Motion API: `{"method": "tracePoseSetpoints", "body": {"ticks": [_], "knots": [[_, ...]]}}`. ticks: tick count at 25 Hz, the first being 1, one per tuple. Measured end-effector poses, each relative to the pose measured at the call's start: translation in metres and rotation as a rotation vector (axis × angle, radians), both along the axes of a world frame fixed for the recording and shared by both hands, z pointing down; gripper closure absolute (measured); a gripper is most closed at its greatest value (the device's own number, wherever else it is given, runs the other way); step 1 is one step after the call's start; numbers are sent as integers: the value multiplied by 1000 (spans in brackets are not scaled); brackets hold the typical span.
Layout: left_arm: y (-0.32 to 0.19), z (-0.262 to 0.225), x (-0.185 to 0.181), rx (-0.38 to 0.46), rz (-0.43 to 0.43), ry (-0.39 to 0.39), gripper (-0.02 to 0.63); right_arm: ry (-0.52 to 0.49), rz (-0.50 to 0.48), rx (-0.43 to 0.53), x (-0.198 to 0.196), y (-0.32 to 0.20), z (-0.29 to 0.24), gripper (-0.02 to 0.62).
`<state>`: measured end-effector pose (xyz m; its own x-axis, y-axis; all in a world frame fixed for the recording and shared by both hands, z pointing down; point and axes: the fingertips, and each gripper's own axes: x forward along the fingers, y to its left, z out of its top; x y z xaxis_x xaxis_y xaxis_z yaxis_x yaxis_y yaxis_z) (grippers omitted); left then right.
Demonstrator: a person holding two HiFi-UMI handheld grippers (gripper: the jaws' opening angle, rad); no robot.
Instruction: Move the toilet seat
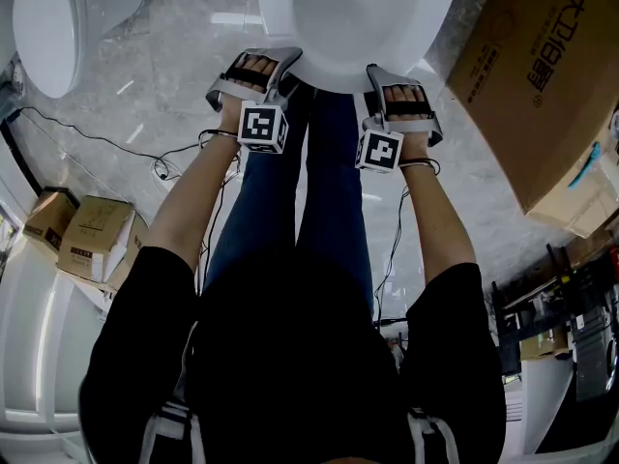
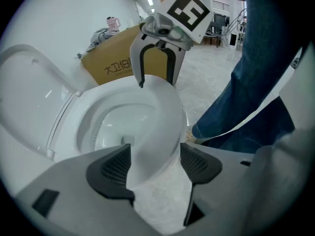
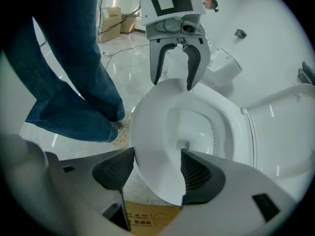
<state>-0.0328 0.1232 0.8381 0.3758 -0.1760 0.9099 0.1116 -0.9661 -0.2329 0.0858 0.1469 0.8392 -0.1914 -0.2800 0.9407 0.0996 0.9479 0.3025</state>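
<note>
The left gripper (image 2: pixel 156 162) and right gripper (image 3: pixel 157 168) each hold their fingers (image 2: pixel 110 173) spread wide, clamping nothing, astride the front edge of what appears to be the lowered toilet seat (image 2: pixel 165 111).

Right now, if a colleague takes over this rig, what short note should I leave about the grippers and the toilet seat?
Left gripper: jaws open, astride the toilet's front rim, not pressing it.
Right gripper: jaws open astride the same rim.
A white cover stands raised at the back.
Done: nothing is gripped; whether this rim is the seat or the bowl's edge, I cannot tell.
Left: check that, then grip and move the seat.
</note>
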Motion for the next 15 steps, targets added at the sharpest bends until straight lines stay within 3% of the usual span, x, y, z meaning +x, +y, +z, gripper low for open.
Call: {"method": "tracePoseSetpoints", "body": {"ticks": [15], "knots": [[4, -38, 3, 99, 55, 66, 295, -56, 49, 53, 2, -3, -59, 287]]}}
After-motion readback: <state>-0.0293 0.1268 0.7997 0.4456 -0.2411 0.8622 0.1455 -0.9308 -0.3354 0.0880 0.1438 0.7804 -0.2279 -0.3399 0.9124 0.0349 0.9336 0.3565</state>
